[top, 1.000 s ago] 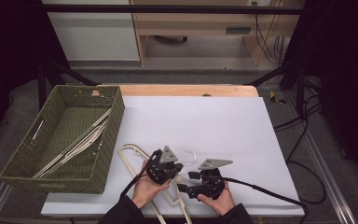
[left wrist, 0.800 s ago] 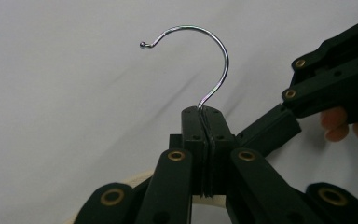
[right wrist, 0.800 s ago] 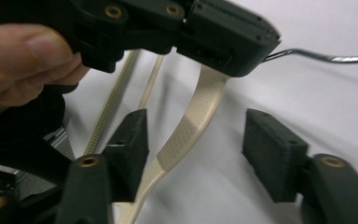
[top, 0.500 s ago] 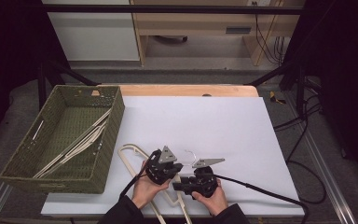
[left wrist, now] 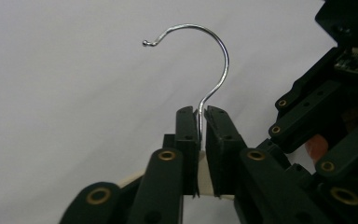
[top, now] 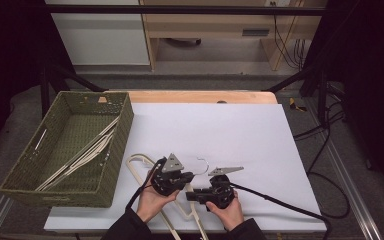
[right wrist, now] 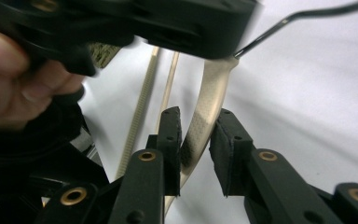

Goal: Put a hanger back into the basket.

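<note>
My left claw [left wrist: 198, 122] is clamped on the wire neck of the hanger [top: 145, 172], which lies on the white desk [top: 220, 130] just beside the green basket [top: 40, 187]. My right claw [right wrist: 195, 140] stands apart, straddling the beige shoulder without gripping. I judge the hanger light and stiff; the thin wire may twist, so grip the textured shoulder.

The hanger's [top: 142, 167] lower arm runs off the bottom edge of the high view, its middle hidden beneath hands and tongs.
</note>
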{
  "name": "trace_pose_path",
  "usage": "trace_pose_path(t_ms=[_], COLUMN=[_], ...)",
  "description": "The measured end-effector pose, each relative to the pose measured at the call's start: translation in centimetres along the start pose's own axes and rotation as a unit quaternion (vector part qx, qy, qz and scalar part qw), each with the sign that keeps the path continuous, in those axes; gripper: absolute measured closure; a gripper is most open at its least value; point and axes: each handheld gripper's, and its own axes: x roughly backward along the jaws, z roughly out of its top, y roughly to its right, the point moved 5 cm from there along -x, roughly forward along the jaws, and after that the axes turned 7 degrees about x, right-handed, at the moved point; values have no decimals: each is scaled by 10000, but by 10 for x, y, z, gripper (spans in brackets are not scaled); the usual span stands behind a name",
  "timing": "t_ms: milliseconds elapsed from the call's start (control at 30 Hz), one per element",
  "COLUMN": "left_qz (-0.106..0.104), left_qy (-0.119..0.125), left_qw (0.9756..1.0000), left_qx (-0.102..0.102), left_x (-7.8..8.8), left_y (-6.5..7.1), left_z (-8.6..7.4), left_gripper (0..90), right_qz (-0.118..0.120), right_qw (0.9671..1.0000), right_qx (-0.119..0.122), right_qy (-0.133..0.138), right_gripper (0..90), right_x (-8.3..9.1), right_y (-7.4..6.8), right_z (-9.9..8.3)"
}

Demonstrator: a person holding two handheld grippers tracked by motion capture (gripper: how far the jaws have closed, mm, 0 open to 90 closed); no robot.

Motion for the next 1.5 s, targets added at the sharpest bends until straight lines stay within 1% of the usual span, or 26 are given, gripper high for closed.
trace_pose_path(t_ms=[67, 100, 167, 233, 267, 367, 467, 567, 600, 633, 700, 800, 867, 933, 967, 1033, 1100, 1200, 1233, 1267, 1300, 1400, 1433, 1500], left_qz=[21, 53, 76, 159, 199, 206, 239, 151, 131, 111, 98, 27, -9, -5, -24, -66, -105, -236, -264, -313, -361, -443, -453, -474], left_qy=[160, 246, 337, 438, 486, 614, 711, 801, 808, 778, 782, 718, 639, 581, 569, 552, 503, 446, 407, 359, 325, 197, 176, 118], left_qw=[9999, 9997, 9994, 9989, 9986, 9978, 9971, 9966, 9965, 9968, 9968, 9974, 9979, 9983, 9983, 9983, 9985, 9983, 9983, 9982, 9981, 9973, 9970, 9966], left_qx=[20, 15, 17, 18, 26, 132, 120, 143, 155, 142, 94, 29, -63, -104, -107, -154, -198, -295, -329, -353, -371, -546, -599, -660], left_x=[11, 17, 29, 39, 43, 54, 63, 71, 72, 73, 74, 72, 71, 69, 69, 67, 66, 63, 62, 60, 59, 53, 52, 49], left_y=[-4, -7, -12, -18, -21, -31, -38, -42, -42, -42, -42, -40, -39, -38, -38, -38, -37, -34, -33, -32, -30, -23, -21, -18], left_z=[4, 6, 9, 9, 8, 5, 1, -1, -1, -2, -2, -3, -4, -5, -5, -5, -5, -4, -4, -4, -3, -2, -1, 0], left_gripper=[750, 713, 625, 527, 486, 371, 308, 246, 221, 197, 166, 123, 110, 101, 100, 99, 104, 126, 134, 156, 179, 225, 233, 259], right_qz=[10, 36, 73, 86, 99, 132, 140, 120, 105, 117, 134, 185, 187, 118, 112, 120, 137, 173, 218, 225, 260, 378, 371, 420], right_qw=[10000, 10000, 9999, 9999, 9999, 9998, 9997, 9997, 9997, 9997, 9997, 9996, 9996, 9996, 9994, 9993, 9988, 9983, 9980, 9974, 9971, 9960, 9953, 9943], right_qx=[-47, -75, -107, -60, -92, -68, -28, -48, -20, -45, 7, 32, 56, 118, 190, 239, 389, 498, 547, 636, 673, 781, 871, 968], right_qy=[33, 49, 74, 105, 104, 137, 188, 201, 212, 199, 206, 215, 226, 233, 254, 248, 250, 229, 230, 240, 240, 223, 204, 173], right_gripper=[764, 771, 779, 783, 786, 801, 819, 834, 838, 842, 851, 863, 865, 866, 867, 867, 867, 867, 867, 867, 867, 867, 867, 867], right_x=[2, 3, 4, 6, 7, 11, 17, 23, 25, 26, 30, 35, 39, 43, 45, 49, 52, 57, 59, 60, 61, 64, 64, 65], right_y=[-1, -2, -3, -2, -3, -4, -4, -5, -4, -4, -4, -6, -7, -6, -6, -7, -7, -8, -9, -10, -11, -16, -17, -21], right_z=[2, 3, 4, 6, 7, 10, 15, 19, 20, 21, 23, 26, 28, 30, 31, 32, 34, 35, 35, 36, 36, 36, 36, 37])
